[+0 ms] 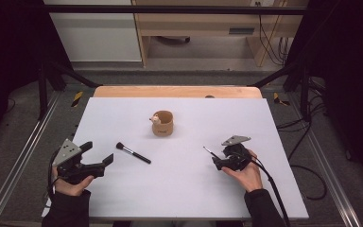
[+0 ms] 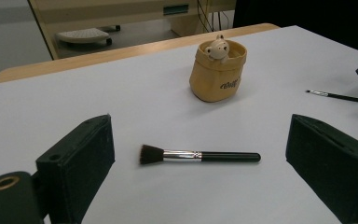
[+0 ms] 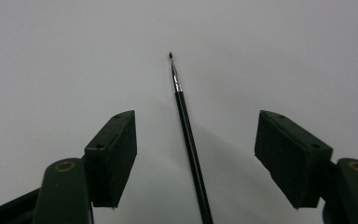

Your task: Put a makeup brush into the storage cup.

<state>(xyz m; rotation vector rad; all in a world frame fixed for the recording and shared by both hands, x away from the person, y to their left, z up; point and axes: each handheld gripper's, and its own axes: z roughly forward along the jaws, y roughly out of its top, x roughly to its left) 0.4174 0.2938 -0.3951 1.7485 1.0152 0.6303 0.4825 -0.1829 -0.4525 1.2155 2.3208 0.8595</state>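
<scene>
- The right gripper (image 3: 193, 158) is low over the white table (image 1: 184, 189), jaws apart on either side of the thin black brush (image 3: 186, 121), pads clear of it.
- The brush lies flat between them, tip pointing away.
- The left gripper (image 1: 97, 153) rests wide open, holding nothing, near the thick makeup brush (image 2: 198, 156).

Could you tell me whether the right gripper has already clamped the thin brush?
No, the thin brush lies between the right gripper's open jaws, untouched.

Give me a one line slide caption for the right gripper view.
Right tool open astride a thin black brush lying on the white table, jaws not yet touching it.
</scene>
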